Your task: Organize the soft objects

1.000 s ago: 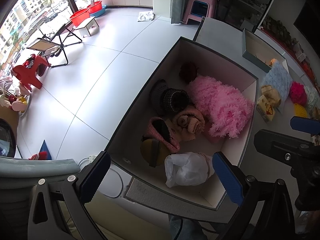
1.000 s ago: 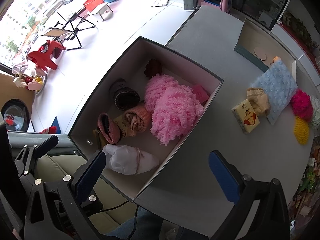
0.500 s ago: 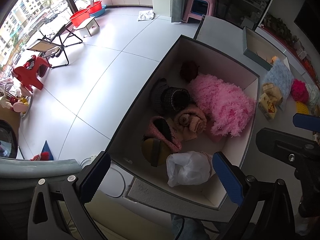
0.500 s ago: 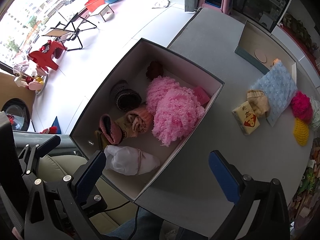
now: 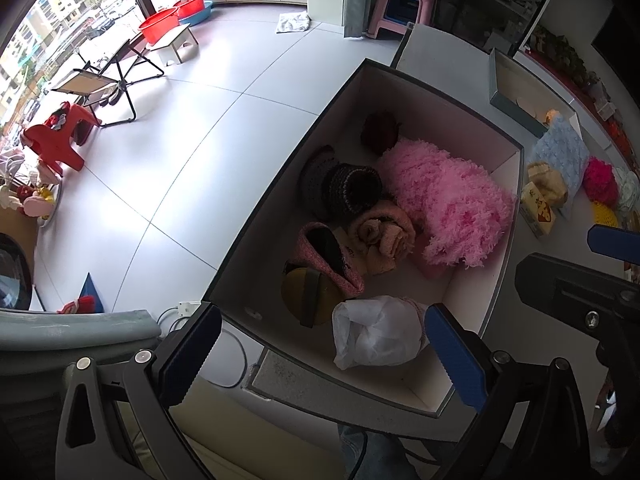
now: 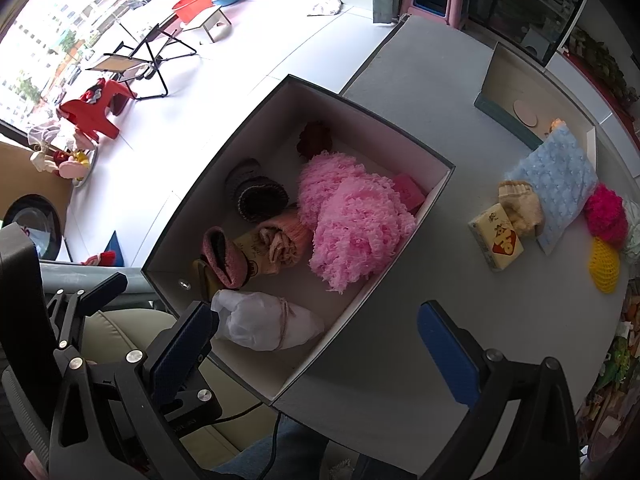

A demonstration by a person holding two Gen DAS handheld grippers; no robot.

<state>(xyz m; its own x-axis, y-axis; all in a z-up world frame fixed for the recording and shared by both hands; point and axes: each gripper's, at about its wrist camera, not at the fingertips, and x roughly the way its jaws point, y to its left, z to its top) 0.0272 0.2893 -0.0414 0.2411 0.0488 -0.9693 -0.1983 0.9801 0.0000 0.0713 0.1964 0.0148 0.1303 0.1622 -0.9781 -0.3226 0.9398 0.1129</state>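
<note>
Little has changed in the last second: both views drift slightly, nothing is moved, so no progress.

Box [image 6: 404, 280] at frame centre holds one fluffy pink throw [image 6: 352, 224]. Blue cushion [image 6: 556, 184] waits right of it.

Left gripper [image 5: 320, 360] and right gripper [image 6: 316, 356] both gape wide, empty.

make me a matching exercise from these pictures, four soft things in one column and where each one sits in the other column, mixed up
Things:
1. fluffy pink item
2. white plastic bag
3. blue blanket
4. yellow knit piece

Places:
A. on the table, beside the magenta pompom
B. in the box, at its near end
C. in the box, filling its middle
D. on the table, its far end against the teal tray

Pairs: 1-C, 2-B, 3-D, 4-A
</note>
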